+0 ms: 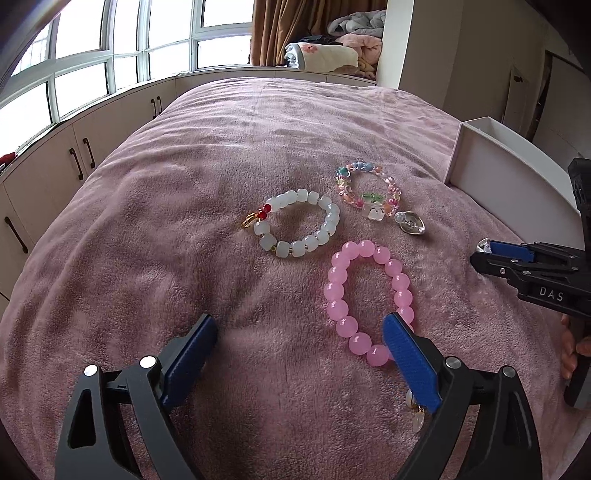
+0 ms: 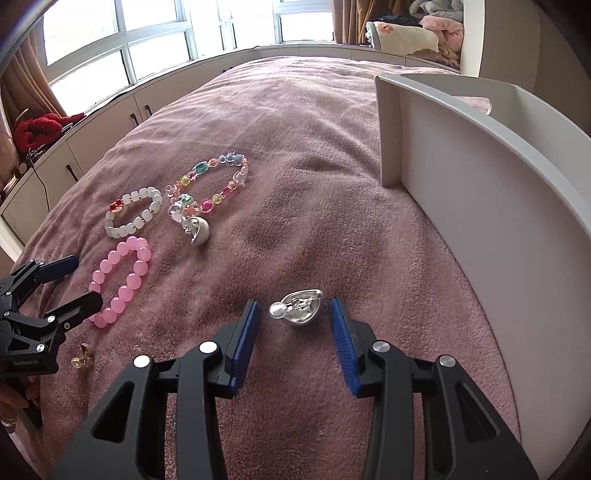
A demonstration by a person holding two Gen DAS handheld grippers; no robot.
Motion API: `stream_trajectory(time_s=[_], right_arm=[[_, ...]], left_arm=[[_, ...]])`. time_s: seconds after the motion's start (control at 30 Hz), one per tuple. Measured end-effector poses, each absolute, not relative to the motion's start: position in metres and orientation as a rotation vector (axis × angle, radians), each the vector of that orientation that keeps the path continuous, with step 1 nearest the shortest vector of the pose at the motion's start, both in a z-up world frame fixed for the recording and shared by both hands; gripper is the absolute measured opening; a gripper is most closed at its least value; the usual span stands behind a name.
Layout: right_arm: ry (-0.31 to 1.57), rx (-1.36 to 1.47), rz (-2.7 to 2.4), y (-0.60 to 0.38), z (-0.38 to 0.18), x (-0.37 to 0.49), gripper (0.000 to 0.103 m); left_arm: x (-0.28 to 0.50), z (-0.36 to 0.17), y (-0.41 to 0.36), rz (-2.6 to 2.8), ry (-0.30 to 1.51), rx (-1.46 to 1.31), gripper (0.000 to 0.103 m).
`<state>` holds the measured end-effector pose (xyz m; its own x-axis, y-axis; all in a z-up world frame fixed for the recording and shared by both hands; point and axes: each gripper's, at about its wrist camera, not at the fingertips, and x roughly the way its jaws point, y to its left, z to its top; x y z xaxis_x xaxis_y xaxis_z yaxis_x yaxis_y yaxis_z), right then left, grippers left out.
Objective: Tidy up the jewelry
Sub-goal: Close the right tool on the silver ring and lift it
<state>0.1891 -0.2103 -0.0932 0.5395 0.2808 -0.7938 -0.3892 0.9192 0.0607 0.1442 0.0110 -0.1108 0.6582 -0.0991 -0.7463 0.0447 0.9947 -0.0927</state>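
pink bracelet [image 1: 367, 301] beside left claw [image 1: 299, 341] | white box [image 2: 480, 177] right

— What do our grippers look like?
— Our left gripper [image 1: 300, 334] and right gripper [image 2: 293, 319]: black angular frames, ribbed blue pads, silver round screws, white lettering on their bodies.

Pink blanket [image 1: 221, 155], window [image 1: 92, 55], cabinets [image 1: 55, 173], curtain [image 1: 280, 26].
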Motion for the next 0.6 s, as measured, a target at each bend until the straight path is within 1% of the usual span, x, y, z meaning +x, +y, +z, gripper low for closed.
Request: stream_trajectory(time_s=[0.03,0.07,0.17,0.23,0.3,0.33,0.37,0.43,0.47,0.53,0.6], right_arm=[[0.918,-0.125,0.409,-0.210,-0.093,0.189,0.029],[0.919,-0.123,0.417,-0.209,-0.093,0.190,0.028],[0.919,-0.118,0.433,-0.208,-0.092,0.188,0.028],[0.919,-0.110,0.445,-0.206,-0.090,0.187,0.028],[0.914,-0.106,0.458,-0.205,-0.087,0.184,0.028],[0.908,-0.109,0.463,-0.204,-0.085,0.183,0.028],[0.901,-0.112,0.468,-0.203,-0.083,0.181,0.028],[0.889,-0.112,0.478,-0.202,-0.078,0.179,0.028],[0.880,-0.110,0.481,-0.202,-0.075,0.177,0.028],[0.867,-0.104,0.487,-0.202,-0.070,0.175,0.028],[0.856,-0.092,0.489,-0.205,-0.066,0.174,0.028]], left_arm=[[0.144,-0.111,0.011,-0.083,0.846,-0.065,0.081],[0.144,-0.111,0.011,-0.081,0.843,-0.062,0.077],[0.143,-0.109,0.014,-0.084,0.838,-0.076,0.066],[0.144,-0.108,0.017,-0.089,0.843,-0.091,0.055],[0.143,-0.106,0.020,-0.094,0.848,-0.113,0.049],[0.143,-0.105,0.022,-0.101,0.850,-0.128,0.042],[0.143,-0.104,0.023,-0.109,0.852,-0.142,0.039],[0.141,-0.101,0.025,-0.120,0.853,-0.162,0.029],[0.140,-0.100,0.025,-0.122,0.850,-0.163,0.027],[0.137,-0.097,0.025,-0.125,0.849,-0.162,0.019],[0.134,-0.096,0.025,-0.134,0.849,-0.161,0.014]])
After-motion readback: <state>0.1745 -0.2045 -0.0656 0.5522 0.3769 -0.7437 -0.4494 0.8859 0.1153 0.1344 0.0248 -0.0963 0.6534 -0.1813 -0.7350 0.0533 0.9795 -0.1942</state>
